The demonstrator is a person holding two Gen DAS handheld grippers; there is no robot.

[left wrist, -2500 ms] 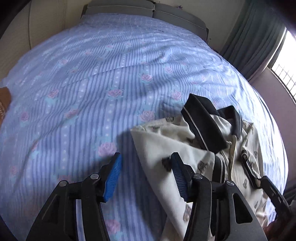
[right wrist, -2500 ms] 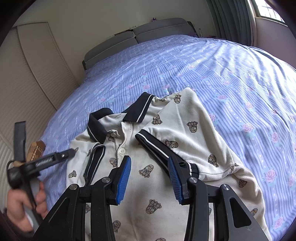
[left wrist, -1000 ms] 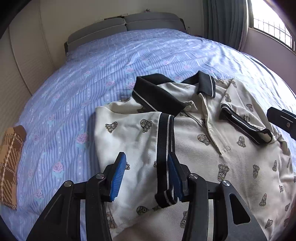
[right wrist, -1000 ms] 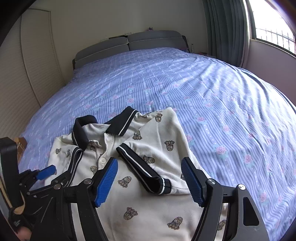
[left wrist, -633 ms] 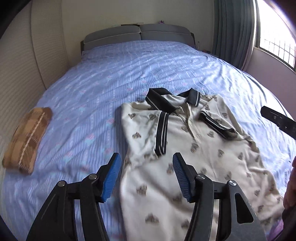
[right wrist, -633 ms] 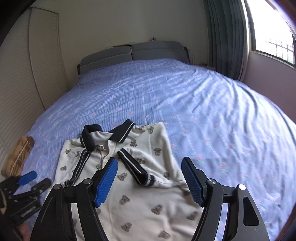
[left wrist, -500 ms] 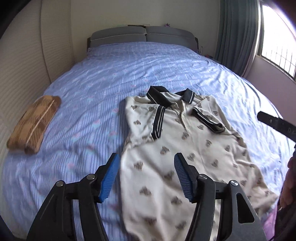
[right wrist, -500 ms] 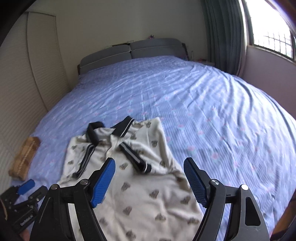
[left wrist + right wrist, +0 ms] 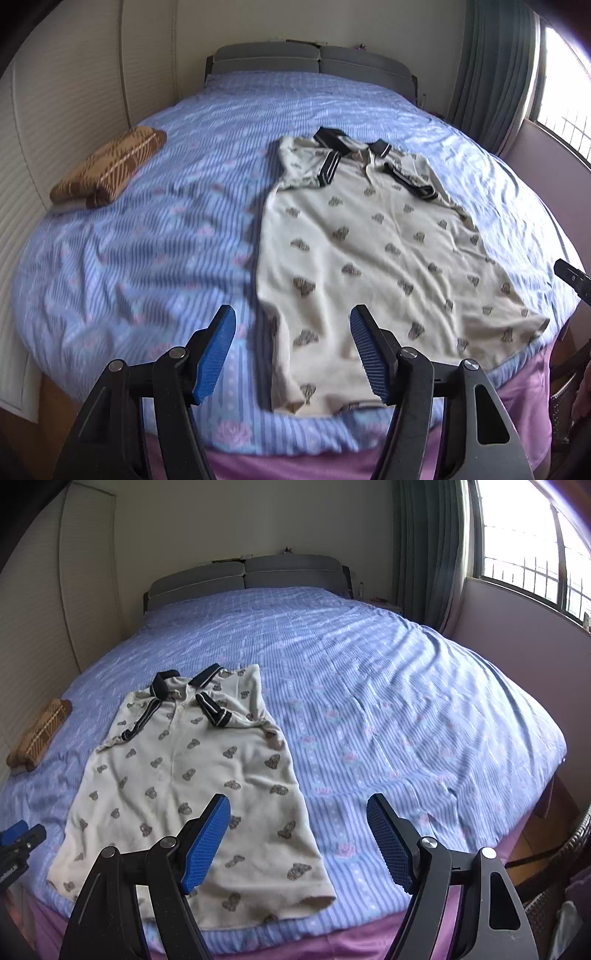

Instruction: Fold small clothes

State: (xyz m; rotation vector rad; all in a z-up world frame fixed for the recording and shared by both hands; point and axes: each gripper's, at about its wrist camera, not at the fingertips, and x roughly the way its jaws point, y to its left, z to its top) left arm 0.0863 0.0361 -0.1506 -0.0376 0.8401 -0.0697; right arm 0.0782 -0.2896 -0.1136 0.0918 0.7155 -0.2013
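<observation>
A cream polo shirt (image 9: 373, 251) (dark collar, both sleeves folded inward) is lying flat near the foot of the blue floral bedsheet (image 9: 388, 701). The left gripper (image 9: 291, 350) and right gripper (image 9: 299, 840) are hovering above its hem, jaws spread wide, holding nothing. A folded brown garment (image 9: 107, 171) is sitting well apart.

Daylight glares from the window (image 9: 535, 554); edges bend, slight blur.

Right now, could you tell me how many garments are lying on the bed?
2. A cream polo shirt lies spread flat near the foot of the bed, sleeves folded in. A folded brown plaid garment sits near the bed's left edge. No others are visible.
</observation>
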